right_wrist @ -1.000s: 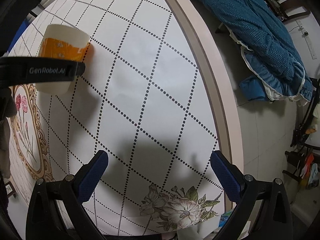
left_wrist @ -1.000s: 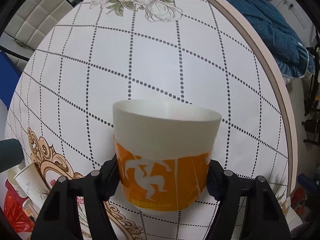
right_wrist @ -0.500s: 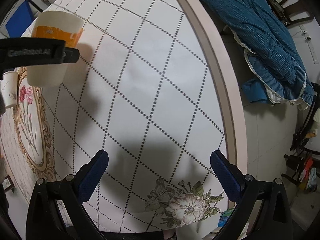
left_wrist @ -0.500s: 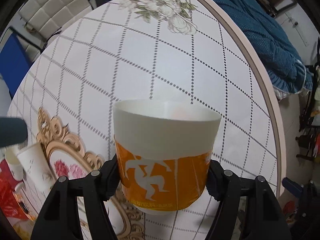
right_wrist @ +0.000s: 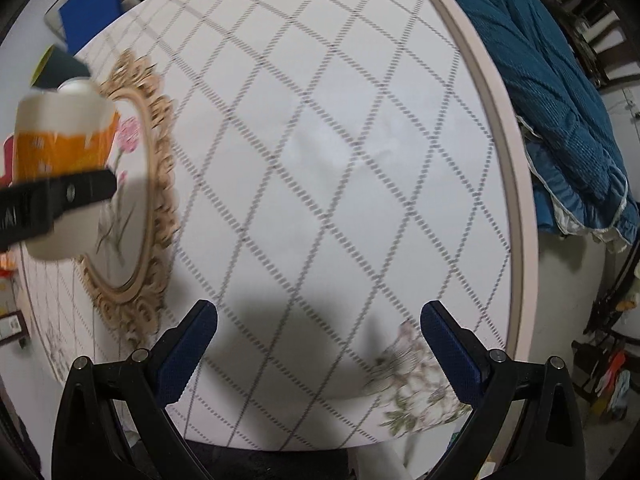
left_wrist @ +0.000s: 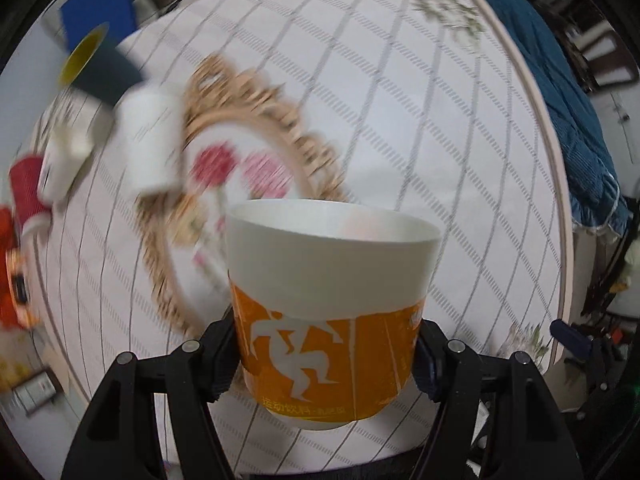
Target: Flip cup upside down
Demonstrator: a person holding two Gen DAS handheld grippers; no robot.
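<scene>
Round and white, the surface (left_wrist: 400, 128) with its dotted diamond grid and gold-scrolled floral medallion (left_wrist: 240, 184) fills the left wrist view, much of it blurred. Up front we see the left hand-held gripper (left_wrist: 326, 354) clamped on the white-rimmed paper cup with an orange band and a white running figure (left_wrist: 328, 304), its black fingers (left_wrist: 218, 354) pressed to either side of the orange band. We see the cup upright, mouth up, held clear above the surface. Toward the far left edge stand a plain white paper cup (left_wrist: 154, 140), a dark cup with a yellow inside (left_wrist: 96, 62) and a red cup (left_wrist: 26, 184), all smeared by blur. A teal quilted blanket (left_wrist: 560, 92) lies beyond the surface's rim on the right.

From the right wrist view we look down on the same surface (right_wrist: 340, 160), bare across its middle. The right hand-held gripper (right_wrist: 318, 350) hangs above it with its blue-padded fingers (right_wrist: 188, 350) spread wide and nothing between them. At the far left edge we make out the orange-banded cup (right_wrist: 60, 140) in the grip of the left hand-held gripper (right_wrist: 52, 200), above the medallion (right_wrist: 136, 208). The blanket (right_wrist: 560, 100) lies heaped at right.
</scene>
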